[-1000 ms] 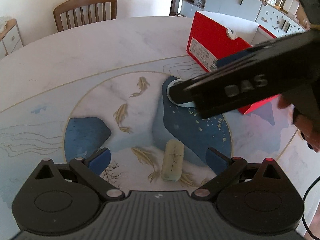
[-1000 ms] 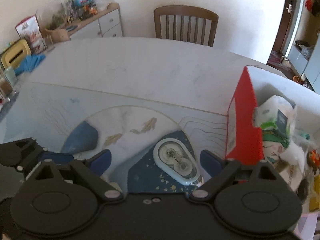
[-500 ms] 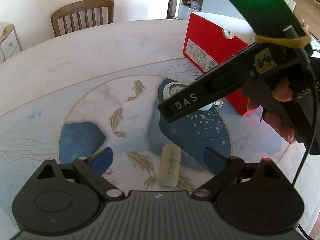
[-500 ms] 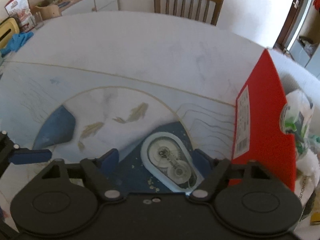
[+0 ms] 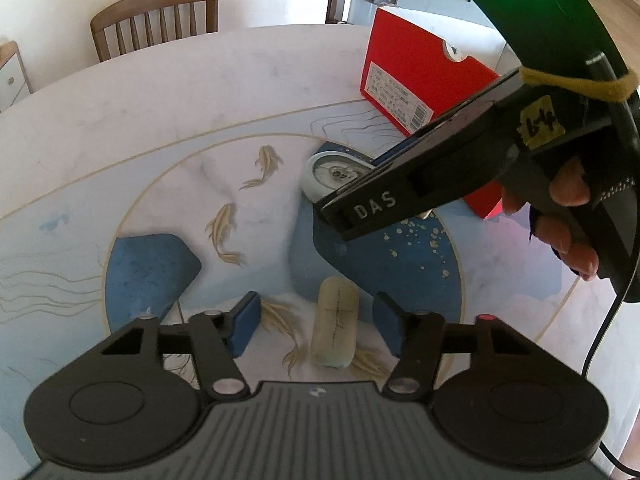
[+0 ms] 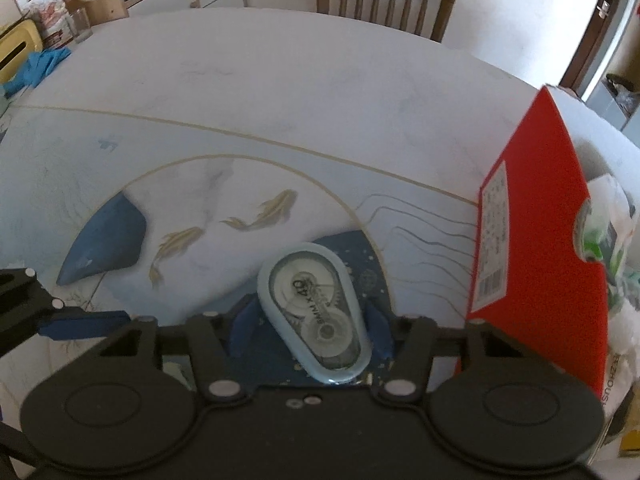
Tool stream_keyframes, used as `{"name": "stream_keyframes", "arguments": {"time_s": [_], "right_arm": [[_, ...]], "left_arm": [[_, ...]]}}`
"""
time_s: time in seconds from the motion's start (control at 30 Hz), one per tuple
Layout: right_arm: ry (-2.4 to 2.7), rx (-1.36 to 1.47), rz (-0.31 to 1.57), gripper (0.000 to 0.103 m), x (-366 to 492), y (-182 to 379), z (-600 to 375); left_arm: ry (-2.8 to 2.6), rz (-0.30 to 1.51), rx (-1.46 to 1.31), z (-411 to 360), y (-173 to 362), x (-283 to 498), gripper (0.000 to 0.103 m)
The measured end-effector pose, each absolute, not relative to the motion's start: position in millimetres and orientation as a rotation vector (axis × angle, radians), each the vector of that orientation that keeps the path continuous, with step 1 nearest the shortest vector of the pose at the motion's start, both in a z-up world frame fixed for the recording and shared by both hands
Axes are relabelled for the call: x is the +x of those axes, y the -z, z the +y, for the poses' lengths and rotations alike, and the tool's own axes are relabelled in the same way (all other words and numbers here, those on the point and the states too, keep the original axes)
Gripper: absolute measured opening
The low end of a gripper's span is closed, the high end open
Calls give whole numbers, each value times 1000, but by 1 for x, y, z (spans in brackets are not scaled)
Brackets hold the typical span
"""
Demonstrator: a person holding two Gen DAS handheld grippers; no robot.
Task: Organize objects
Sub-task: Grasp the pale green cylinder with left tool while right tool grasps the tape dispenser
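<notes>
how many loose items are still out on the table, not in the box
2: a correction tape between the right gripper's fingers, and a pale eraser between the left gripper's open fingers. Others may be hidden.

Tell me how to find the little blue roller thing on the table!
Find the red box on the painted table. Just left of it, on the dark blue patch, lies the correction tape, between the right hand-held gripper's blue fingers. It is pale blue, egg-shaped, with two wheels showing through its clear window, unlike the plain whitish eraser.
</notes>
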State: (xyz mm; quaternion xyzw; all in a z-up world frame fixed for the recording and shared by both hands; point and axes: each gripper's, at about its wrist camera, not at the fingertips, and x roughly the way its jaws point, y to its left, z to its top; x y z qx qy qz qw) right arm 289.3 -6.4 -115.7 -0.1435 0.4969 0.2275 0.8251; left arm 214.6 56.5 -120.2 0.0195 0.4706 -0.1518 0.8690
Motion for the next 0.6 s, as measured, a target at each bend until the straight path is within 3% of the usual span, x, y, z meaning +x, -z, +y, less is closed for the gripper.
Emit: {"name": "stream_keyframes", "arguments": {"time_s": [0.13,0.33,0.6], "right_arm": [[-489,-310,1053,47,285,113,-4],[-497,-295,1036,45,275,109,-2],[-499,-213,1006,45,257,85,-14]], "left_arm": [[320,987,53,56,120,215,43],[349,991,62,52,120,213,21],[318,1025,-16,60,119,217,21]]}}
